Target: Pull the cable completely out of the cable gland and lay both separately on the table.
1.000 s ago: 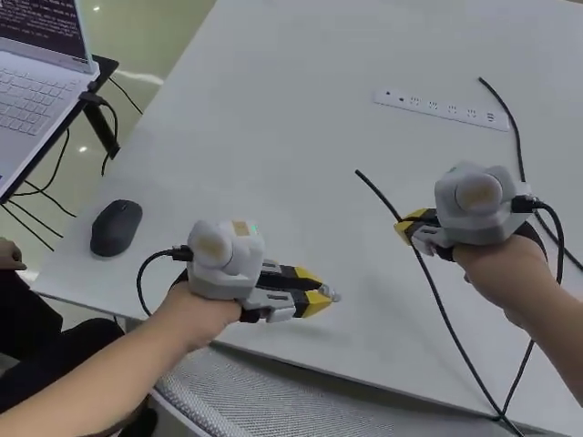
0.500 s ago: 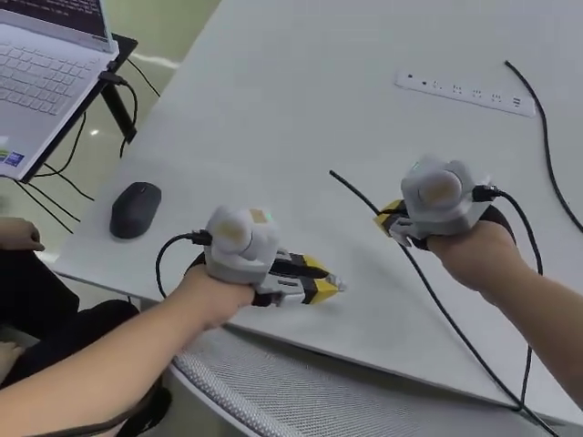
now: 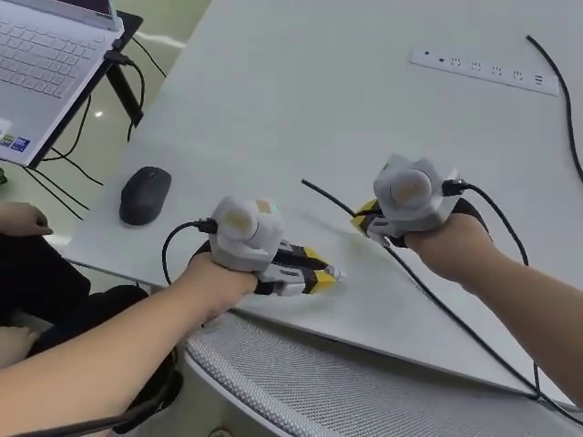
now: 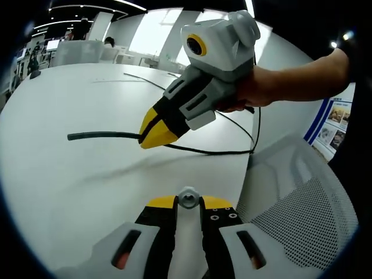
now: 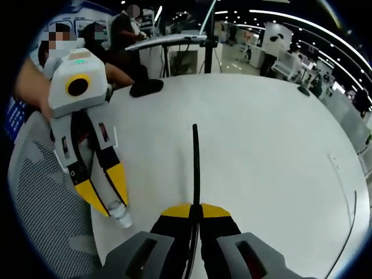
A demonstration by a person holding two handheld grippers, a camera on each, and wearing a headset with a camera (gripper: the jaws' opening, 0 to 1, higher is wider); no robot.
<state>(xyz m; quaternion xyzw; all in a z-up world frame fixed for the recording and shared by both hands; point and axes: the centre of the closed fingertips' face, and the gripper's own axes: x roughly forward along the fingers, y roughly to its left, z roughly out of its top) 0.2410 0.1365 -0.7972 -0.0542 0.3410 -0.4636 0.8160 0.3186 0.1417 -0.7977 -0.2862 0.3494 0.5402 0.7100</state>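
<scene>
A small grey cable gland (image 4: 187, 197) sits pinched at the tips of my left gripper (image 4: 187, 204), which hovers just over the table's near edge (image 3: 273, 314). In the head view the gland (image 3: 335, 271) pokes out of the left gripper (image 3: 324, 275). My right gripper (image 5: 195, 210) is shut on the thin black cable (image 5: 195, 163), whose free end juts forward over the white table. In the head view the right gripper (image 3: 362, 218) holds the cable (image 3: 324, 194) a short way right of the gland, and cable and gland are apart. The rest of the cable trails back off the table.
A black mouse (image 3: 145, 194) lies left of the left gripper, with a laptop (image 3: 46, 64) on a stand beyond it. A white power strip (image 3: 483, 71) lies at the far right. A grey mesh chair (image 3: 301, 382) stands under the table's near edge.
The right gripper has carried the cable leftward, closer to the left gripper. The left gripper has kept the gland near the table edge. The head camera has shifted.
</scene>
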